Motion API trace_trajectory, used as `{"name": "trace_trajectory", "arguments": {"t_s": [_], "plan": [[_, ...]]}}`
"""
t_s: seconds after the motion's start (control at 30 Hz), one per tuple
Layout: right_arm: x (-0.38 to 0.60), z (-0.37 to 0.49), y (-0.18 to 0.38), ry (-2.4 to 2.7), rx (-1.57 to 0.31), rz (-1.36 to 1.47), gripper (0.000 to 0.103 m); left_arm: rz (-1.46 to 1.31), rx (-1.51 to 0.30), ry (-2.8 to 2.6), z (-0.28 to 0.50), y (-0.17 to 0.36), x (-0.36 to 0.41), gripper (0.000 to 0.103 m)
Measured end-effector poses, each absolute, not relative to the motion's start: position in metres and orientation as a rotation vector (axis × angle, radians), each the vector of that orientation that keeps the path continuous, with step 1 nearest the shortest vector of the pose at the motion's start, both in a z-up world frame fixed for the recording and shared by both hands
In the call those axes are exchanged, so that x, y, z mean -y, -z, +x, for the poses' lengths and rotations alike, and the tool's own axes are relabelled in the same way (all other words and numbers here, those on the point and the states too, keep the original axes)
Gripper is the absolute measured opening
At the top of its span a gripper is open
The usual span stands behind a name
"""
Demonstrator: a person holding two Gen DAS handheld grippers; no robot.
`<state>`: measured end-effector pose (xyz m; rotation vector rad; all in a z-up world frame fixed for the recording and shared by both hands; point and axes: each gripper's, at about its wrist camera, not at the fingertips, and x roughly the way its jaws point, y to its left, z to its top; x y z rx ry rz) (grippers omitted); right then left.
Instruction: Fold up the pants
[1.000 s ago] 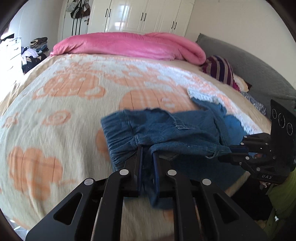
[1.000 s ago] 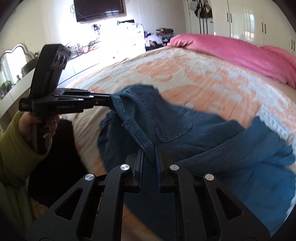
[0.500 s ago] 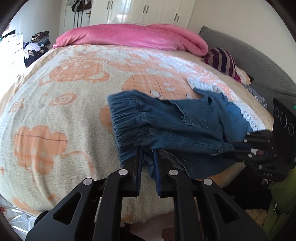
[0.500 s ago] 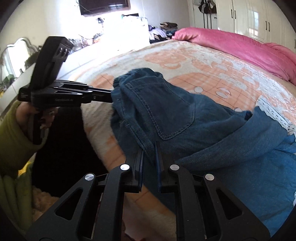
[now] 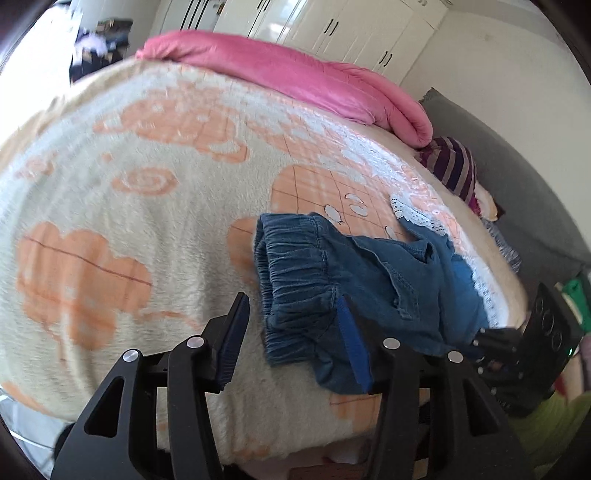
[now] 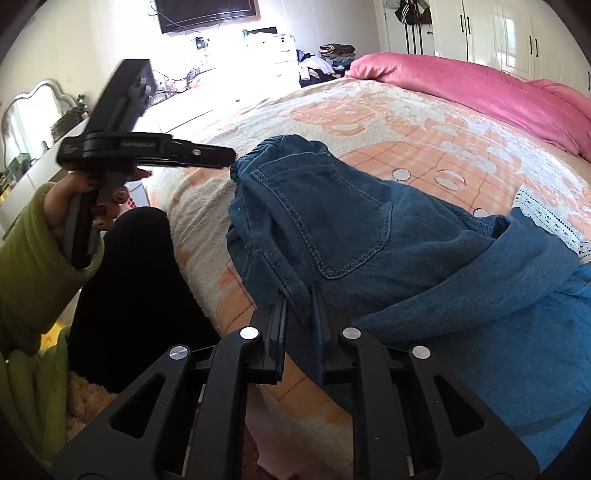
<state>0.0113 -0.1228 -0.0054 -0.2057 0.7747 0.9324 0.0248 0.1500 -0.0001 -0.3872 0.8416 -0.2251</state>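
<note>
The blue denim pants (image 5: 354,284) lie bunched near the edge of the bed (image 5: 110,206), on a cream blanket patterned with orange shapes. In the left wrist view their gathered elastic waistband (image 5: 295,269) sits just past centre toward 5 o'clock, with the legs trailing off toward 3 o'clock, where a white lace trim (image 5: 417,216) shows at about 2 o'clock of the waistband.

The left tongs (image 5: 291,336) are released: the two jaws stand wide apart, one on either side of the waistband's near corner, and the cloth rests on the blanket between them without being pinched. In the right wrist view the left tongs (image 6: 225,157) appear at 10 o'clock, held in a hand with a green sleeve, their tips just beside the waistband's far end; whether they touch it I cannot tell.

The right tongs (image 6: 301,295) are clenched on a fold of the pants (image 6: 332,221), at 6 o'clock below a stitched back pocket (image 6: 343,229). The denim drapes over the bed edge there and spreads toward 4 o'clock.

A pink duvet (image 5: 295,77) is rolled along the far side of the bed at 12 o'clock, with white wardrobe doors (image 5: 332,26) behind it and a striped pillow (image 5: 454,170) at 2 o'clock.
</note>
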Motion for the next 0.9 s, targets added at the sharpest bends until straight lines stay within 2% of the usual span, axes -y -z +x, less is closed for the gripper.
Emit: {"name": "trace_trajectory", "arguments": {"t_s": [0.1, 0.13, 0.17, 0.3, 0.4, 0.53, 0.67, 0.77, 0.9], "plan": [[0.123, 0.010, 0.007, -0.925, -0.775, -0.207, 0.008, -0.470, -0.853, 0.267, 0.036, 0.008, -0.150, 0.047], [0.124, 0.009, 0.008, -0.923, -0.779, -0.209, 0.009, -0.490, -0.854, 0.285, 0.039, 0.010, -0.149, 0.044], [0.123, 0.009, 0.008, -0.921, -0.782, -0.213, 0.010, -0.487, -0.859, 0.276, 0.040, 0.012, -0.147, 0.033], [0.121, 0.005, 0.008, -0.909, -0.776, -0.243, 0.010, -0.414, -0.840, 0.252, 0.029, 0.001, -0.142, 0.029], [0.120, 0.000, 0.004, -0.936, -0.758, -0.256, 0.010, -0.350, -0.824, 0.237, 0.018, -0.007, -0.140, 0.029], [0.114, 0.010, 0.030, -0.926, -0.876, -0.264, 0.012, -0.335, -0.909, 0.218, 0.024, 0.015, -0.138, 0.029], [0.121, 0.017, 0.039, -0.952, -0.912, -0.174, 0.015, -0.348, -0.908, 0.220, 0.026, 0.019, -0.140, 0.033], [0.123, 0.015, 0.035, -0.965, -0.903, -0.162, 0.015, -0.306, -0.879, 0.176, 0.019, 0.006, -0.141, 0.037], [0.119, 0.012, 0.039, -0.970, -0.913, -0.177, 0.023, -0.147, -0.777, 0.091, 0.002, -0.034, -0.124, 0.036]]}}
